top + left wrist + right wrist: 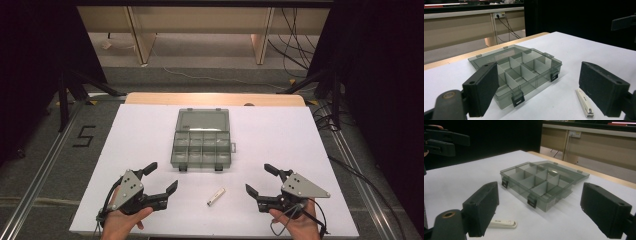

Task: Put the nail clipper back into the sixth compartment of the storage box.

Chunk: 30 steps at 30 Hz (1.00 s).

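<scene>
A smoky grey compartment box (202, 145) lies with its lid folded flat behind it in the middle of the white table (140, 130). A small white nail clipper (216, 196) rests on the table in front of the box, between my two grippers. My left gripper (160, 179) stands open near the front left, nothing between its jaws. My right gripper (261, 179) stands open at the front right, also empty. The box (516, 72) and clipper (584, 102) lie ahead of the left gripper (546, 87). The box (541, 183) and clipper (502, 223) lie ahead of the right gripper (539, 210).
The white sheet covers a wooden table (215, 98). Black stands (65, 85) and cables (300, 45) flank the table on the floor; beige furniture (200, 25) stands behind. A floor mark "5" (84, 135) lies at the left.
</scene>
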Tool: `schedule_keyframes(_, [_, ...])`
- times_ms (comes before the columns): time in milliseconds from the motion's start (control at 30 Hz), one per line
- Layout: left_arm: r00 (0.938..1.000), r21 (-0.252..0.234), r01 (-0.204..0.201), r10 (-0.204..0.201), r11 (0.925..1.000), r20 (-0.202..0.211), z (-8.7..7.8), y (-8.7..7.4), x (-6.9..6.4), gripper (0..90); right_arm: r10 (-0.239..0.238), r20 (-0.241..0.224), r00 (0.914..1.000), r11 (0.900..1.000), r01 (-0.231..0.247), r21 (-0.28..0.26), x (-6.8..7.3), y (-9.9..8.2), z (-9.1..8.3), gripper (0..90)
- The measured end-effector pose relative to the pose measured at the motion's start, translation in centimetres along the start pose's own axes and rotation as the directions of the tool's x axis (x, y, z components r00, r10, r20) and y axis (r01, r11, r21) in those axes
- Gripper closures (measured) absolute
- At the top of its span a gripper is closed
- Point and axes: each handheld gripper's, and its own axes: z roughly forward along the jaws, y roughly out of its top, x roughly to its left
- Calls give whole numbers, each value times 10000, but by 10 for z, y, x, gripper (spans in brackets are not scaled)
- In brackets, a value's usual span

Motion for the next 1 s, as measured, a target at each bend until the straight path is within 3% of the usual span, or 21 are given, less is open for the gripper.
schedule_keyframes(133, [10000, 7, -32, 32, 10000, 14, 0, 0, 0, 157, -72, -58, 10000, 9997, 71, -234, -2, -1, 2, 161])
schedule_keyframes(267, [10000, 7, -12, 12, 10000, 2, 0, 0, 0, 157, 24, 83, 10000, 9999, -23, -155, 0, -1, 2, 160])
schedule_keyframes(333, [10000, 6, -24, 24, 10000, 3, 0, 0, 0, 157, -7, -152, 9999, 10000, 8, 49, 0, -1, 1, 160])
schedule_keyframes(367, [10000, 6, -24, 24, 10000, 3, 0, 0, 0, 157, -141, -79, 9999, 9998, 140, -162, -1, -1, 3, 160])
schedule_keyframes(533, [10000, 13, -21, 21, 10000, -1, 0, 0, 0, 157, -103, -27, 9999, 9999, 103, -36, 0, -1, 2, 157])
schedule_keyframes(733, [9999, -74, -94, 95, 9999, 84, 2, -1, 0, 157, -243, -593, 9979, 9988, 268, 408, 0, -3, 6, 154])
schedule_keyframes(767, [9999, 40, -101, 101, 9999, 53, 1, 0, 0, 157, -439, -601, 9972, 9989, 449, 146, -1, -3, 9, 155])
schedule_keyframes(1000, [10000, 51, -67, 67, 10000, 0, 1, -1, 1, 157, -469, -782, 9958, 9967, 518, 619, 0, 0, 19, 156])
